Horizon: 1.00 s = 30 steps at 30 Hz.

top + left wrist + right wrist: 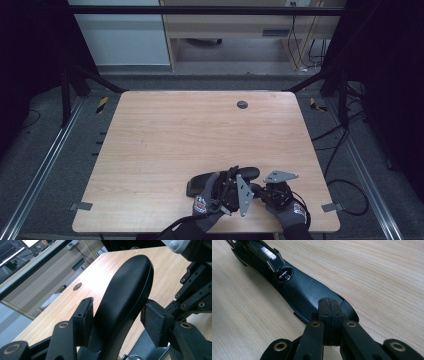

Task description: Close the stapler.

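High view is showing a black stapler (202,182) lying near the front edge of the desk (200,125), with a dark grommet hole (242,104) sitting well beyond it toward the far edge.

At the stapler's left half, the left hand-held gripper (232,192) is straddling the raised upper arm (125,290). In the left gripper view its jaws are standing released. One pad (88,315) is sitting right against the arm's side, the other pad (152,322) is standing clear of it, and nothing is being squeezed.

At the stapler's right end, the right hand-held gripper (270,190) is clenched, its pads pressed together. In the right gripper view its tip (329,307) is sitting over the end of the base (307,295). Whether it is nipping a thin edge there or merely bearing down on it, I cannot tell. Farther along the base, a round rivet (284,275) and a metal rail (268,253) are lying exposed.

The work seems to be getting the stapler opened, and that part is looking largely done, since the upper arm is tilting up away from the base. What is left is probably letting go of the arm fully, then whatever the exposed rail is needed for.
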Motion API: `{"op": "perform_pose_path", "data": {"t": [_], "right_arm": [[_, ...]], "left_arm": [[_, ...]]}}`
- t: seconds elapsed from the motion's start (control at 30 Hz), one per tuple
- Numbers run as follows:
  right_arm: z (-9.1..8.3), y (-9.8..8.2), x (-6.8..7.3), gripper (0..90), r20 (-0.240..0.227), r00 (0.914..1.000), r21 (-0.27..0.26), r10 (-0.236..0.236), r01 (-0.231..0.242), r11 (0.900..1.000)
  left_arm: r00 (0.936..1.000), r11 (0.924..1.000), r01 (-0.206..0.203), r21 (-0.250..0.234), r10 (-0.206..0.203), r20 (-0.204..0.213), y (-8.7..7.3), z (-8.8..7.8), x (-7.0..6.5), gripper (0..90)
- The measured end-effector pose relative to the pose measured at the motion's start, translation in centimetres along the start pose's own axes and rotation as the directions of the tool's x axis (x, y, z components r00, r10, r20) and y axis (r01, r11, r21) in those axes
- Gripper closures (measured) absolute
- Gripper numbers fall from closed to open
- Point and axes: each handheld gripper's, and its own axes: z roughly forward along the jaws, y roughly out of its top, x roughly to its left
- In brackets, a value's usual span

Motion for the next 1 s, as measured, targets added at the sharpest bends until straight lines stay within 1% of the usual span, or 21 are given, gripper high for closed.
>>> {"op": "perform_pose_path", "data": {"t": [0.3, 0.37, 0.4, 0.43, 0.63, 0.9, 0.97, 1.0], "right_arm": [[0.0, 0.0, 0.0, 90.0, -0.002, 1.0, -0.001, -0.004, 0.004, 1.0], [0.0, 0.0, 0.0, 90.0, -0.002, 1.0, -0.002, -0.004, 0.004, 1.0], [0.0, 0.0, 0.0, 90.0, 0.0, 0.9999, -0.003, -0.011, 0.011, 1.0], [0.0, 0.0, 0.0, 90.0, -0.002, 1.0, -0.002, -0.005, 0.005, 1.0], [0.0, -0.1, 0.0, 90.0, -0.003, 1.0, -0.004, -0.008, 0.008, 1.0], [0.0, -0.1, 0.0, 90.0, -0.002, 1.0, -0.004, -0.005, 0.005, 1.0], [0.0, -0.1, 0.0, 90.0, -0.004, 0.9999, -0.007, -0.014, 0.014, 1.0], [-0.1, -0.1, 0.0, 90.0, -0.005, 1.0, -0.005, -0.006, 0.006, 1.0]], "left_arm": [[1.0, 1.0, -0.002, 0.005, 0.002, 0.008, -0.1, 0.3, -0.4, 42.5], [0.9999, 0.9999, -0.006, 0.01, 0.006, 0.012, -0.1, 0.4, -0.6, 41.9], [0.9999, 0.9999, -0.007, 0.012, 0.007, 0.015, -0.1, 0.5, -0.7, 41.7], [0.9998, 0.9998, -0.011, 0.014, 0.01, 0.018, -0.2, 0.6, -0.8, 41.3], [0.9995, 0.9995, -0.024, 0.021, 0.024, 0.018, -0.3, 0.9, -1.2, 40.6], [0.9994, 0.9993, -0.026, 0.027, 0.025, 0.024, -0.4, 1.3, -1.5, 39.4], [0.9991, 0.999, -0.033, 0.032, 0.032, 0.026, -0.5, 1.4, -1.6, 39.0], [0.9992, 0.999, -0.032, 0.031, 0.032, 0.025, -0.5, 1.4, -1.7, 38.8]]}}
